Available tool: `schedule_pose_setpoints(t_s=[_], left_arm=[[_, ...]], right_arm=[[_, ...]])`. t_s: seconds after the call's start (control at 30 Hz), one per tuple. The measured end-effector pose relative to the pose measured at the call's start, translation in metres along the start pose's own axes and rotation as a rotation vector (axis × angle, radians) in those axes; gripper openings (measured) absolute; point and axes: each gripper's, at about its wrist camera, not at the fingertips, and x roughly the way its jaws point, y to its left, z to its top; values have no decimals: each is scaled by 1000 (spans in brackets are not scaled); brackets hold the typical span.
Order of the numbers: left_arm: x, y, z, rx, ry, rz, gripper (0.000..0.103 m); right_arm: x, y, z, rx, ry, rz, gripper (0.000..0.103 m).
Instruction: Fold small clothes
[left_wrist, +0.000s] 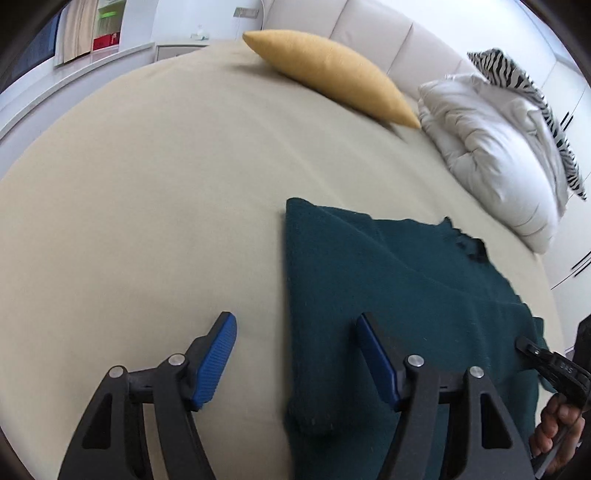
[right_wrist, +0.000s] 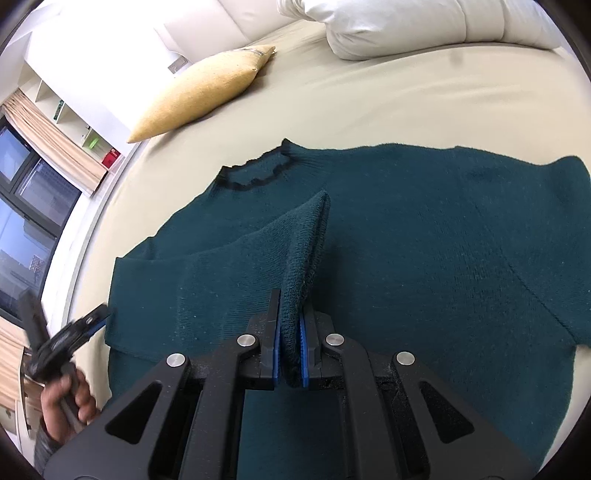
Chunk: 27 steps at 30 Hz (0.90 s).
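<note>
A dark teal knit sweater (right_wrist: 424, 229) lies spread on the beige bed; its black-edged collar (right_wrist: 255, 173) points toward the pillows. My right gripper (right_wrist: 290, 325) is shut on a sleeve (right_wrist: 303, 251) folded over the sweater's body, the cuff pinched between the blue pads. My left gripper (left_wrist: 295, 354) is open, straddling the sweater's left edge (left_wrist: 295, 295) just above the bed, with one blue pad (left_wrist: 214, 365) over the sheet and the other over the sweater (left_wrist: 424, 295). The right gripper also shows at the right edge of the left wrist view (left_wrist: 528, 347).
A yellow cushion (left_wrist: 332, 74) and a white pillow (left_wrist: 498, 155) lie at the head of the bed, with a zebra-print pillow (left_wrist: 524, 85) behind. The beige sheet (left_wrist: 147, 203) stretches left of the sweater. A window and shelves (right_wrist: 44, 177) stand beyond the bed.
</note>
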Motion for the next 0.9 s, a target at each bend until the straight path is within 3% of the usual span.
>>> schedule_pose_setpoints(t_s=[0.03,0.1,0.13,0.23,0.53,0.6,0.73,0.9], left_arm=[[3,-5,3,30,-6,23,68],[7,-11,3,74,-3,40,41],[9,-12,2,81,8,22,22],[10,-8,0,95,8,13,10],[16,-19,-5,197,-12,56,8],[17,-17,-8,184,-25,47,8],[14,-17,-7,188,-28,45,8],[-2,-13,0,137,-80,47,19]], right_arm=[[4,1,-6,8,3,6,6],[12,-7,-7,28,18,11,6],[13,-7,-13,31,23,9,6],[16,-9,-18,43,25,13,6],[10,-9,-13,38,15,-17,6],[20,-23,-17,76,42,-18,6],[21,-30,-23,113,14,16,6],[15,-18,-17,55,-24,-7,6]])
